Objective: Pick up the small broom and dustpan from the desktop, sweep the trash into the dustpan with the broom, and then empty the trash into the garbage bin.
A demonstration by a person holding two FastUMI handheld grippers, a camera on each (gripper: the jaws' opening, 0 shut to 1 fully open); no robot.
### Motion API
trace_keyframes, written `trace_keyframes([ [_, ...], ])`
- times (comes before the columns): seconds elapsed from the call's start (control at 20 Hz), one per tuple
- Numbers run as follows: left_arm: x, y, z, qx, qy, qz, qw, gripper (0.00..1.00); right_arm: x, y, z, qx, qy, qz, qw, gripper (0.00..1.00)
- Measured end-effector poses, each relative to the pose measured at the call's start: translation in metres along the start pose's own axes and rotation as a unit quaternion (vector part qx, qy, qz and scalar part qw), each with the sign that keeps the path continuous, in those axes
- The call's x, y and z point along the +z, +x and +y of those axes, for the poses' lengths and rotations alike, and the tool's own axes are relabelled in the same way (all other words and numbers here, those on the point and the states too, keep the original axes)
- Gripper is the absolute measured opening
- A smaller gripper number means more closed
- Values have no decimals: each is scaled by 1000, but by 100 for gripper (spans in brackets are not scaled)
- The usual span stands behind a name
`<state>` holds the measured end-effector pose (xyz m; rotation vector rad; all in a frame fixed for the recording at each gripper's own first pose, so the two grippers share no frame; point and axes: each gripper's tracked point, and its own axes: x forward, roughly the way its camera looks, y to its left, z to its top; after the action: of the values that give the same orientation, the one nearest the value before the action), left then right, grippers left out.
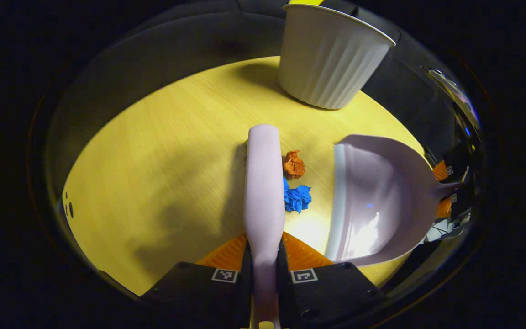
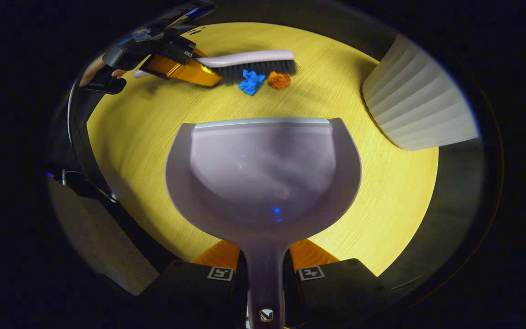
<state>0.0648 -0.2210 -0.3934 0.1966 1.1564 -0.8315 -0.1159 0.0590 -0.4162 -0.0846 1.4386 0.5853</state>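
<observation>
L gripper (image 1: 263, 267) pinches broom (image 1: 263, 183) handle, both fingers on it; broom runs straight fwd from gripper over table (image 1: 153, 160). Blue paper wad (image 1: 297, 198) and orange wad (image 1: 293, 164) just beside broom head on its R side, between broom and dustpan (image 1: 377, 201). R gripper (image 2: 265, 269) clamped on dustpan handle, pan flat ahead of it, front lip facing the wads. White ribbed bin (image 1: 331, 55) stands farther back on table edge.

Both views look down close over the worktop (image 1: 153, 160) from opposite sides, facing each other and sharing its middle.
</observation>
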Motion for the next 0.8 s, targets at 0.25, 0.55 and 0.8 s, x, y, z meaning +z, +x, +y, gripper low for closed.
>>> trace_keyframes([
  [0.25,-6,-6,-59,-102,-26,9,994,28,-1,2,-5,4,-9,-6,1000,32],
  [0.55,8,-18,-84,-121,-69,-16,990,28,-4,12,-3,-8,12,-53,998,36],
  [0.8,31,-43,-68,-68,-113,-78,988,28,-9,21,-4,-20,43,-96,994,36],
])
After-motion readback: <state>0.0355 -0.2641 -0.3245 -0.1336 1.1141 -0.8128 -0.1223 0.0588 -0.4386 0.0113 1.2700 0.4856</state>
